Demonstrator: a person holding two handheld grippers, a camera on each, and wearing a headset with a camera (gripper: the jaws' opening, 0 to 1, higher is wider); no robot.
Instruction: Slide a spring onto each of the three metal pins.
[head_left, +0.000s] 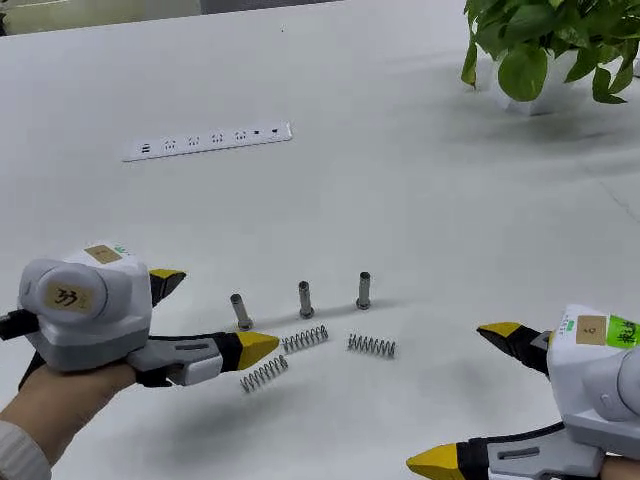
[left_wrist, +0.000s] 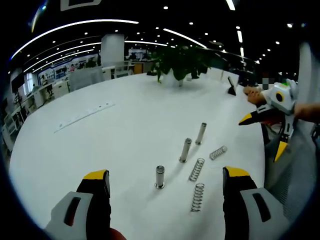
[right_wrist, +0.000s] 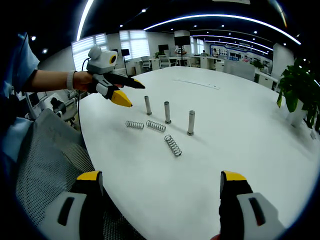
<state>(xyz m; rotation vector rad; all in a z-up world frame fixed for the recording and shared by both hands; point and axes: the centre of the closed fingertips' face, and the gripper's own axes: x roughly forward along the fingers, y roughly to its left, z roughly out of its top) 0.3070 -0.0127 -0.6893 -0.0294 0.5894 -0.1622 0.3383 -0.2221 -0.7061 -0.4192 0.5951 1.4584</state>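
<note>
Metal pins (head_left: 305, 298) bare, springs (head_left: 304, 339) loose on table (head_left: 400, 200). Left tool (head_left: 216, 310), right tool (head_left: 462, 396) agape, empty. Next, likely: pinch nearest spring.

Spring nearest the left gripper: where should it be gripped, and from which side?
Grip the spring at its middle coils, from above, with the open left gripper, jaws either side of its long axis. It lies flat on the table, and a mid-length hold should leave both ends free for a pin.
</note>
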